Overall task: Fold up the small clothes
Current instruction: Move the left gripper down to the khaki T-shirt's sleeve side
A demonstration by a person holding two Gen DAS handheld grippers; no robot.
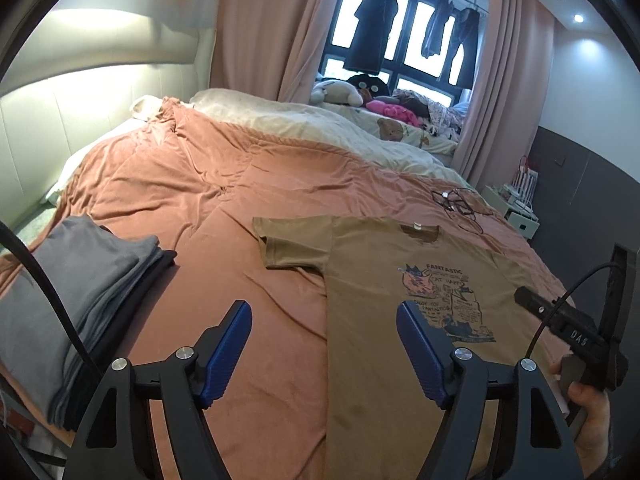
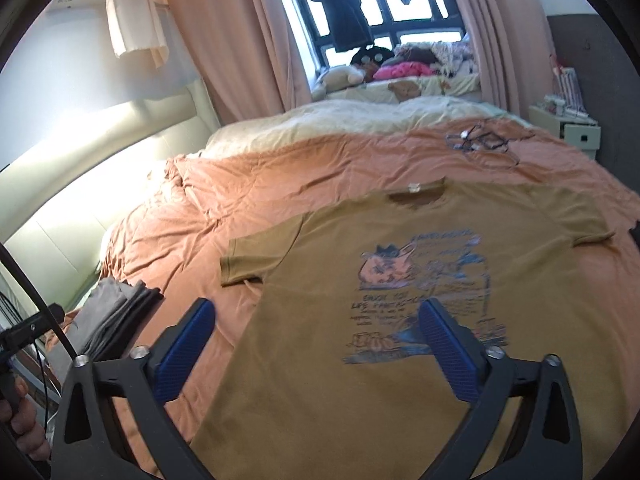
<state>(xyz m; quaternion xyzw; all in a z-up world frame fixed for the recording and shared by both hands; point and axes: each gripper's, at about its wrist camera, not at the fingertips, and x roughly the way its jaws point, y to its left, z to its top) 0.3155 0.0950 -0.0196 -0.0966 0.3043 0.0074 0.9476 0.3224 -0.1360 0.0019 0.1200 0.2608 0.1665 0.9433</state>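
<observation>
A brown T-shirt (image 1: 380,280) with a blue printed picture lies flat, face up, on the orange bedspread (image 1: 192,184), collar away from me and sleeves spread. It also shows in the right wrist view (image 2: 360,280). My left gripper (image 1: 324,320) is open and empty, above the shirt's left edge near the hem. My right gripper (image 2: 316,320) is open and empty, above the shirt's lower middle. The right gripper's body shows at the right edge of the left wrist view (image 1: 576,328).
A stack of folded grey clothes (image 1: 76,288) sits at the left of the bed, also in the right wrist view (image 2: 108,312). Black cables (image 1: 456,200) lie on the bedspread beyond the collar. A cream blanket (image 1: 304,124), plush toys and a white nightstand (image 1: 516,208) are farther back.
</observation>
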